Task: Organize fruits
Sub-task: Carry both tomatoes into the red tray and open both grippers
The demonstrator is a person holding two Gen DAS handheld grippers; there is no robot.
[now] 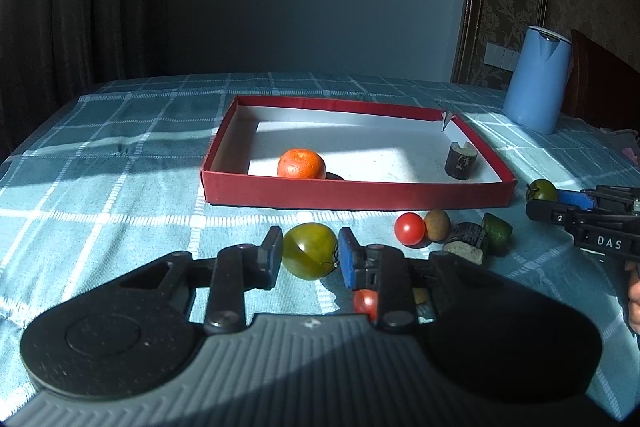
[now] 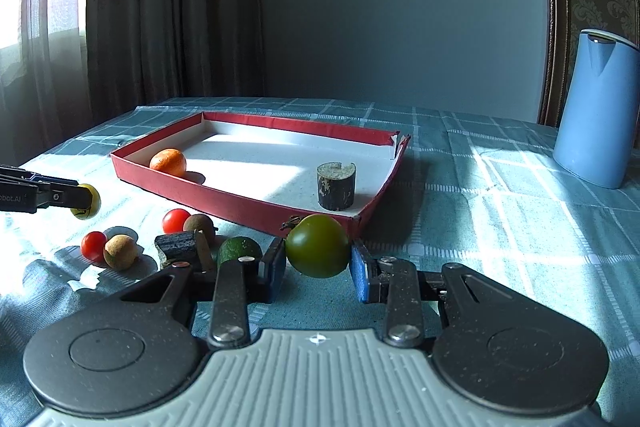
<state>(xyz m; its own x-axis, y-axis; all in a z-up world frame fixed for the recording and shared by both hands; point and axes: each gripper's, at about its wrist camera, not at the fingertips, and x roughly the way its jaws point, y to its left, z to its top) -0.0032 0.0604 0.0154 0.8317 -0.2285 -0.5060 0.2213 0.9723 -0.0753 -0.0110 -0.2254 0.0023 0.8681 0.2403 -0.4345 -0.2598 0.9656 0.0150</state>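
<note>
A red tray (image 1: 352, 193) with a white floor holds an orange (image 1: 301, 164) and a dark cut stalk piece (image 1: 461, 161). My left gripper (image 1: 309, 255) is shut on a yellow-green tomato (image 1: 309, 254), just above the checked cloth in front of the tray. My right gripper (image 2: 318, 258) is shut on a darker green tomato (image 2: 318, 245) near the tray's (image 2: 240, 205) front right corner. Loose on the cloth are two red cherry tomatoes (image 2: 175, 220), two brown round fruits (image 2: 120, 251), a dark stalk piece (image 2: 178, 247) and a green lime half (image 2: 238, 249).
A blue jug (image 2: 596, 111) stands at the back right on the blue checked tablecloth (image 1: 120, 155). Dark curtains (image 2: 168, 7) hang behind the table at the left. The wall is behind the table's far edge.
</note>
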